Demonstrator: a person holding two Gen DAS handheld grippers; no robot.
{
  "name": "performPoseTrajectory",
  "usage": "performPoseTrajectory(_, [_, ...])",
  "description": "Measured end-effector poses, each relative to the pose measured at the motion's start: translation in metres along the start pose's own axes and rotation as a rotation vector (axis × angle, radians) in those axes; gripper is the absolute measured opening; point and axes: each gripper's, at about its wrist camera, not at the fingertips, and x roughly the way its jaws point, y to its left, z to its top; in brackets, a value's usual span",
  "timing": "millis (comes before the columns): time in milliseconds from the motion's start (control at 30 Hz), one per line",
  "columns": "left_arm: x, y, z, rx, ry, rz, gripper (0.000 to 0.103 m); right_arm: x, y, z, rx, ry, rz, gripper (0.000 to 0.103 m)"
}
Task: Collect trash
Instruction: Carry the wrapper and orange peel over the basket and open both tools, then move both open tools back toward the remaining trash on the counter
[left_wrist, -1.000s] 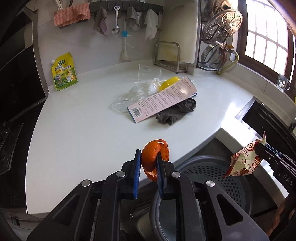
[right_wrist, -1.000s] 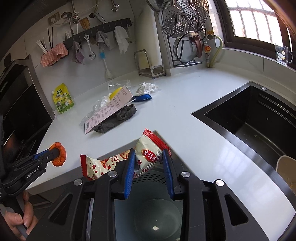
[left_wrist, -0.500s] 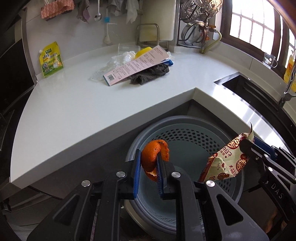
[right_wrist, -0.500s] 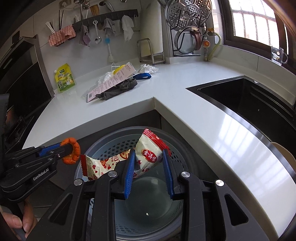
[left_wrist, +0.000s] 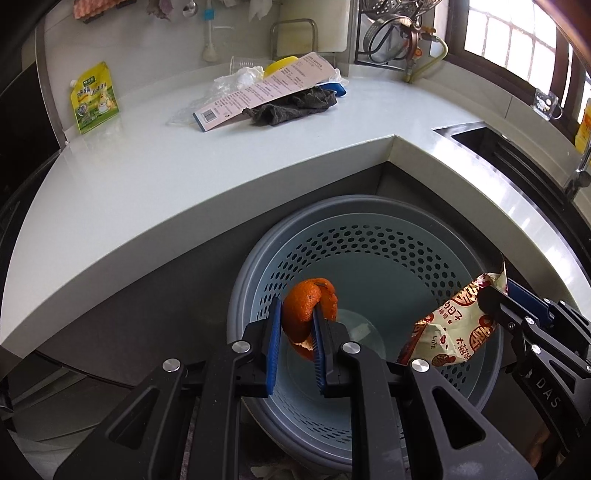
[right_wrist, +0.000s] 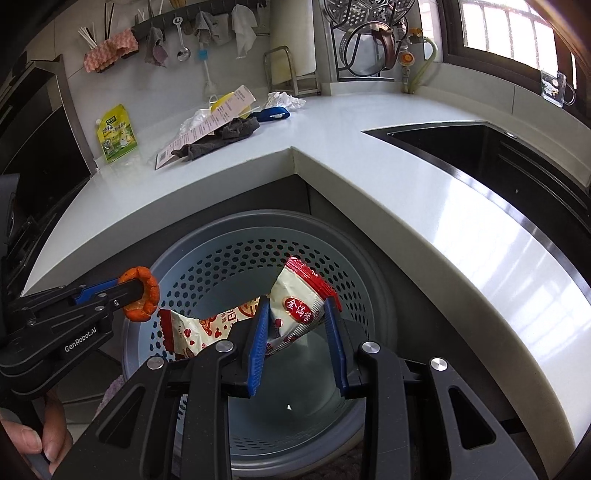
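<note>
since a second ago we have lowered both hand-held tools from counter height to just above the round grey perforated plastic bin (left_wrist: 369, 236). our left gripper (left_wrist: 295, 325) stays clamped on the curled orange peel (left_wrist: 308, 306), our right gripper (right_wrist: 297, 321) on the crumpled red-and-white snack wrapper (right_wrist: 295, 302). only the right view shows the black sink (right_wrist: 480, 147) basin and our fingers (right_wrist: 26, 435) on the left handle.

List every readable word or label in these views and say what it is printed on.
"GenRobot.AI": side of the left tool.
"DAS": body of the right tool.
"LOVE": snack wrapper; its Chinese characters stay unread.
Green pouch, long printed box: too small.
</note>
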Motion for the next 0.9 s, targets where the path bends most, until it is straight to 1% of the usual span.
performPoseTrajectory(267, [0.008,0.0,-0.001,0.003,0.023,0.003,0.016,0.015,-0.003,-0.007,0.002,0.045,-0.005,0.029])
performPoseTrajectory(333, [0.008,0.0,-0.001,0.002,0.022,0.003,0.019,0.017,-0.004,-0.008,0.006,0.05,-0.004,0.029])
performPoseTrajectory(467, [0.008,0.002,-0.001,-0.005,0.023,0.0,0.02,0.017,-0.006,-0.008,0.014,0.05,-0.005,0.03])
performPoseTrajectory(500, [0.008,0.002,-0.001,-0.004,0.021,0.001,0.022,0.016,-0.006,-0.008,0.016,0.05,-0.007,0.03])
performPoseTrajectory(533, [0.007,0.002,-0.001,-0.004,0.019,0.001,0.028,0.016,-0.006,-0.007,0.019,0.049,-0.008,0.03])
performPoseTrajectory(567, [0.006,0.002,-0.001,-0.005,0.016,0.001,0.031,0.016,-0.007,-0.008,0.02,0.049,-0.01,0.031])
performPoseTrajectory(600, [0.005,0.002,-0.001,-0.006,0.012,0.003,0.038,0.015,-0.007,-0.007,0.022,0.049,-0.011,0.033])
performPoseTrajectory(633, [0.004,0.002,-0.001,-0.005,0.006,0.006,0.049,0.015,-0.008,-0.007,0.024,0.047,-0.013,0.038])
performPoseTrajectory(667, [0.002,0.002,-0.001,-0.005,-0.002,0.011,0.055,0.014,-0.008,-0.008,0.026,0.043,-0.016,0.041])
performPoseTrajectory(700, [0.0,0.003,-0.001,-0.003,-0.01,0.013,0.06,0.013,-0.008,-0.008,0.028,0.04,-0.018,0.041])
performPoseTrajectory(900, [-0.001,0.003,-0.001,-0.009,-0.007,0.013,0.06,0.011,-0.009,-0.008,0.029,0.037,-0.018,0.042])
